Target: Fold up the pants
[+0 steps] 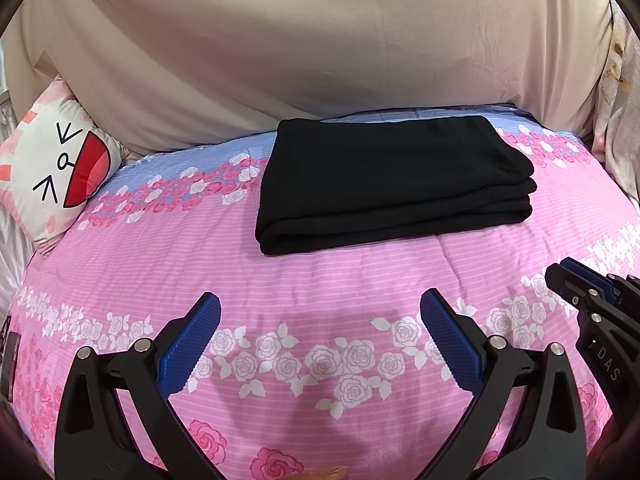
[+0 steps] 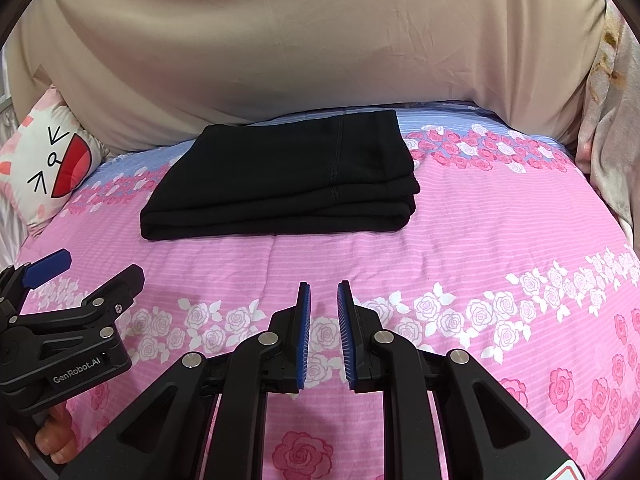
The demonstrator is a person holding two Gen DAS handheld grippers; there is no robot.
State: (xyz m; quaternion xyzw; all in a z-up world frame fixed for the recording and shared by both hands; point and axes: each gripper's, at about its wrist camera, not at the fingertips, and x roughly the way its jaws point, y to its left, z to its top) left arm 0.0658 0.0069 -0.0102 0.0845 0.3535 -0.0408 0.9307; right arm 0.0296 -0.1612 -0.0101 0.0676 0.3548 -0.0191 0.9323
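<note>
Black pants (image 1: 392, 176) (image 2: 280, 184) lie folded into a neat thick rectangle at the far side of a pink floral bedspread (image 1: 320, 264) (image 2: 480, 240). My left gripper (image 1: 320, 300) (image 2: 100, 266) hovers over the quilt on the near side of the pants, open wide, with nothing between its blue pads. To its right my right gripper (image 2: 323, 286) (image 1: 560, 270) also stays short of the pants, its blue pads only a narrow gap apart and holding nothing. Neither gripper touches the pants.
A cartoon-face pillow (image 1: 60, 168) (image 2: 48, 160) leans at the far left. A large beige cloth-covered backing (image 1: 320, 40) rises behind the bed. Crumpled pale fabric (image 1: 616, 120) hangs at the right edge. A person's fingers (image 2: 56, 440) show under the left gripper.
</note>
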